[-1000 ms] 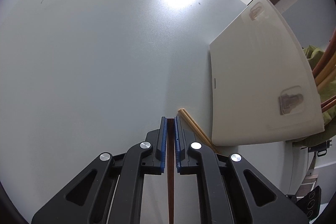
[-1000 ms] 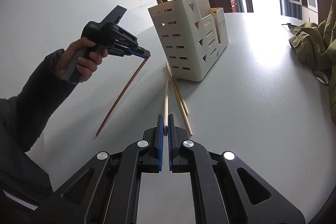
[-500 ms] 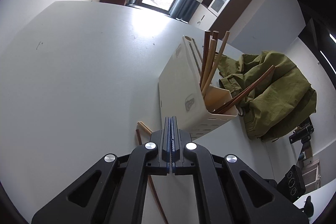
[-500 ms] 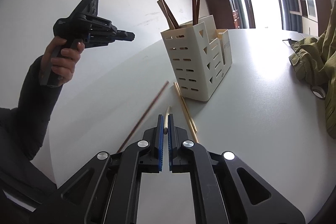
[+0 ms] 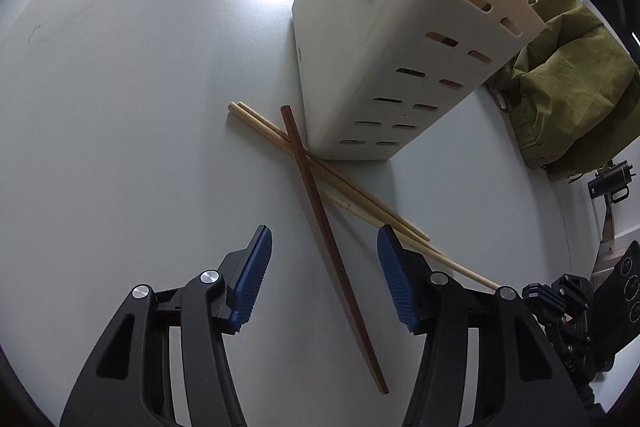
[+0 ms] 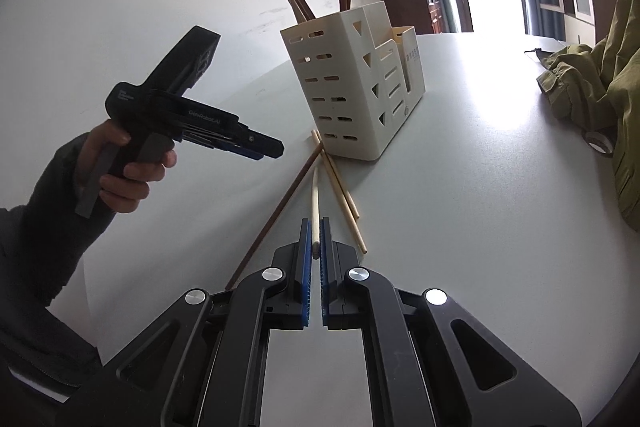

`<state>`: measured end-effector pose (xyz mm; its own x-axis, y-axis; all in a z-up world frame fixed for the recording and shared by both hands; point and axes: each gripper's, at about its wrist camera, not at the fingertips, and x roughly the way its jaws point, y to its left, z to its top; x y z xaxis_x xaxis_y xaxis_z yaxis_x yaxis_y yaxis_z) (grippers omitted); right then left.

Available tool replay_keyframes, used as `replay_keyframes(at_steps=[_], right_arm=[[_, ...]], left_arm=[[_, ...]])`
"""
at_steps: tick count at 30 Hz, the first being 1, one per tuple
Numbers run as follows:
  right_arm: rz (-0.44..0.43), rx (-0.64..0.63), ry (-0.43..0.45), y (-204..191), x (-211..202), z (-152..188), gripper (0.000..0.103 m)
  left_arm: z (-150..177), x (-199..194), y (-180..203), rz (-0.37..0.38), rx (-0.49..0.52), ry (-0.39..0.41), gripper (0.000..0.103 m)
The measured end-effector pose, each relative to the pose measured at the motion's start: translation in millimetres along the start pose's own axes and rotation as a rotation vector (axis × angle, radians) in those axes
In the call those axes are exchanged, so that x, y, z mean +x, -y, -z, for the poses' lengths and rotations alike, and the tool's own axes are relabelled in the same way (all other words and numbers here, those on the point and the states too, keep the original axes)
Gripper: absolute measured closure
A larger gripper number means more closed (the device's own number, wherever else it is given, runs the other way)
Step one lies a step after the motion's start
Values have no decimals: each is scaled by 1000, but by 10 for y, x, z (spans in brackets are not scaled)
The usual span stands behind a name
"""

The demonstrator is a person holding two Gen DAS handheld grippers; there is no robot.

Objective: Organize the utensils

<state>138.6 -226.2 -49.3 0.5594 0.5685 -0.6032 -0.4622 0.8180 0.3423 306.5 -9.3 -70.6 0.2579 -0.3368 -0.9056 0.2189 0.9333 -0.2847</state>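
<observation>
Left tongs (image 5: 324, 267) just spread, hovering over brown chopstick (image 5: 320, 211). Right tongs (image 6: 315, 235) pinching pale chopstick (image 6: 315, 203). Risk: crossed sticks by holder (image 6: 352, 95) at 12 o'clock could drag along.

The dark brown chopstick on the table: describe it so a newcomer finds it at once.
Start at the white slotted utensil holder on the grey table. At its near bottom corner loose chopsticks lie crossed. The dark brown chopstick lies on top of the pale wooden chopsticks, the only reddish-brown one among them, running between the open left gripper fingers.
</observation>
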Motion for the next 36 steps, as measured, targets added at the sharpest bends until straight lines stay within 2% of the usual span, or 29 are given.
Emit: replay_keyframes(at_steps=[4, 6, 9, 10, 11, 13, 17, 23, 26, 29, 32, 36], right_arm=[[-4, -1, -6, -15, 26, 21, 99], [-4, 2, -5, -7, 28, 26, 99], [-4, 9, -4, 12, 32, 35, 99], [-5, 11, -5, 16, 31, 38, 99], [-6, 12, -4, 19, 27, 42, 99], [-8, 14, 1, 20, 16, 40, 99], [-13, 21, 20, 35, -35, 21, 99], [-11, 17, 32, 17, -95, -1, 99], [0, 20, 23, 39, -77, 9, 99], [7, 22, 17, 47, -52, 17, 99], [7, 16, 17, 6, -34, 10, 99], [7, 8, 22, -42, -17, -15, 99]], left_arm=[[-102, 209, -14, -70, -15, 2, 44], [-137, 299, -7, -105, -16, -1, 48], [-187, 374, -8, -170, -19, 20, 68], [-206, 372, -11, -179, -19, 21, 85], [-221, 366, -31, -180, -30, 22, 92], [-237, 347, -60, -158, -36, 16, 96], [-194, 270, -98, -133, -32, 13, 96], [-35, -98, -147, -83, -30, 64, 96], [102, -517, -128, -37, -21, 152, 96], [163, -1084, -46, -17, 20, 303, 96], [138, -1627, 142, -6, 74, 467, 96], [-49, -2166, 277, 31, 109, 617, 96]])
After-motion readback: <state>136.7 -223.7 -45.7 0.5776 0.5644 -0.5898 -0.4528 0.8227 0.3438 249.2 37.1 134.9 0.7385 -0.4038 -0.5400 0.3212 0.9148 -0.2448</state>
